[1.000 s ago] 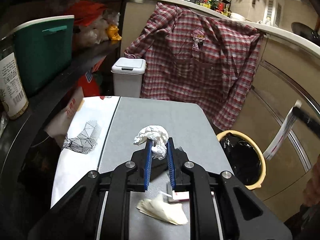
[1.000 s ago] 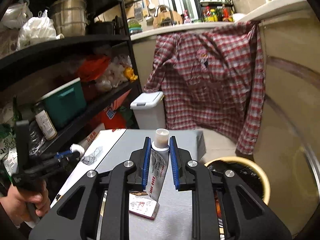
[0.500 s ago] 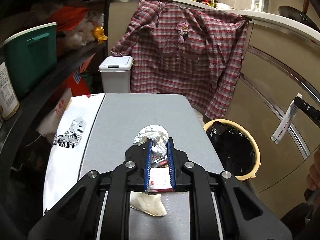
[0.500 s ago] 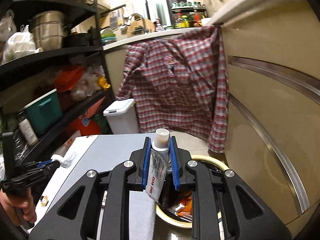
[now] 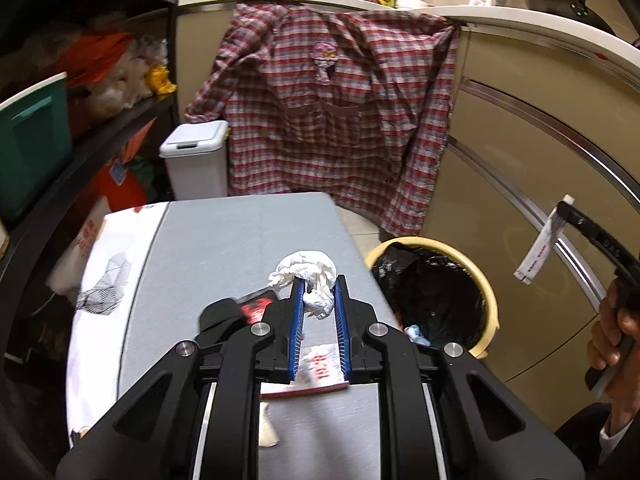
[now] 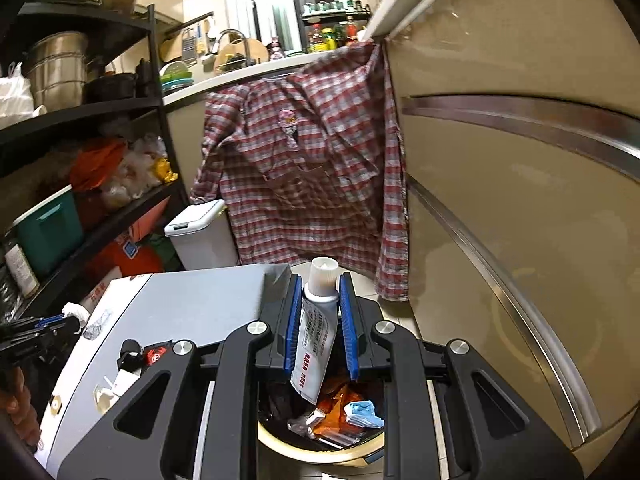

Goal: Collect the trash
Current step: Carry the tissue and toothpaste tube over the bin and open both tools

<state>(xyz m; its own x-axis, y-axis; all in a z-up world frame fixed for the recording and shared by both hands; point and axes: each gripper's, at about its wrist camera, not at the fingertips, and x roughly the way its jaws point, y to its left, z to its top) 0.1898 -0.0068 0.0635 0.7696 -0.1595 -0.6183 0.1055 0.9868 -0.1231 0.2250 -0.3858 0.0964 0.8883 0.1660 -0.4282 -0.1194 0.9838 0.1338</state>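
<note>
Between the blue pads of the left gripper (image 5: 318, 300), at the centre of the left wrist view, a crumpled white tissue (image 5: 306, 270) is pinched, its bulk bulging above and beyond the fingertips. Below the pads, on the grey table (image 5: 224, 240), lies a white packet with red print (image 5: 320, 368); just left of the fingers sit a small red-and-black wrapper (image 5: 258, 304) and a dark rounded object (image 5: 218, 316), too blurred to name. At lower centre a scrap of pale paper (image 5: 267, 428) shows between the gripper's arms. Right of the table stands a yellow-rimmed bin (image 5: 490, 292) lined with a black bag. At the right edge of the frame a hand (image 5: 612, 344) grips the other tool's handle, and the tube hangs from its tip.

In the right wrist view, the right gripper (image 6: 320, 292) at centre frame is clamped on a white toothpaste tube (image 6: 314, 344) just below its cap, which points away from the camera; the flat tail hangs toward the camera over the open bin (image 6: 280, 444). Orange wrappers and a light blue wad (image 6: 362, 414) lie inside the bin. The left gripper with its tissue (image 6: 76, 312) appears at the left edge, over the table's white-papered side. Behind, a red plaid shirt (image 6: 304, 176) hangs from the counter, with a small white lidded bin (image 6: 200, 232) at its lower left.
</note>
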